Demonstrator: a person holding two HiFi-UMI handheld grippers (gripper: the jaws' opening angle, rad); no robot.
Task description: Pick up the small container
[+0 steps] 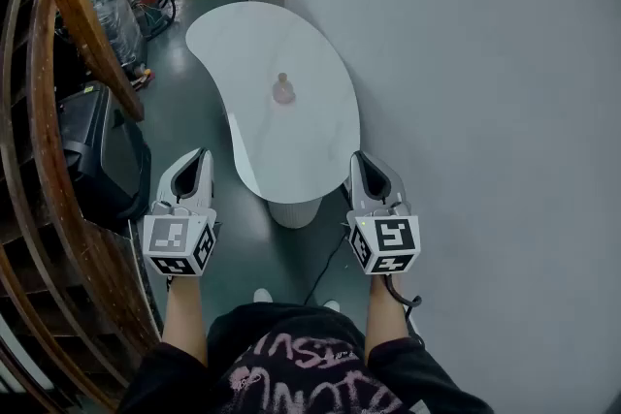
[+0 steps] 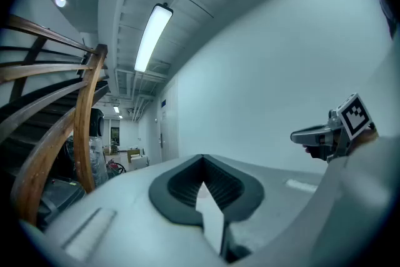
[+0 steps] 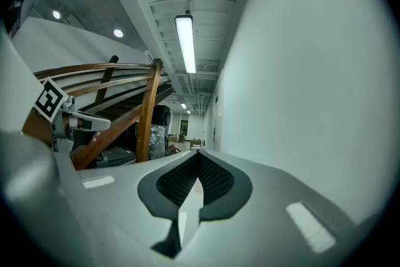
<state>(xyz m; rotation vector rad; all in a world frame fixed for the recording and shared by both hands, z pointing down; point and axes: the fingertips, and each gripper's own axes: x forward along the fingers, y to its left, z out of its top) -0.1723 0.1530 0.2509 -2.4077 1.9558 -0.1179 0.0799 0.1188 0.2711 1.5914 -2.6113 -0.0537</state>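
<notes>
Head view: the small container (image 1: 282, 90) is standing near the middle of the tabletop (image 1: 243, 34), well ahead of both grippers. The left gripper (image 1: 201, 155) and right gripper (image 1: 360, 156) are hovering by its near edge, jaws closed on nothing, about equally distant.

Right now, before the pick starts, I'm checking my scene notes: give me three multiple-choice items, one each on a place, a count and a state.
1. Where is the small container?
A. on the floor
B. on the white table
C. on a shelf

2. How many things stand on the table?
A. one
B. three
C. five

3. How are the left gripper and the right gripper?
A. both wide open
B. one holds a cup
C. both shut and empty

Answers:
1 B, the head view shows it standing on the tabletop.
2 A, only the container is there.
3 C, each gripper view shows the jaws together with nothing between.
</notes>
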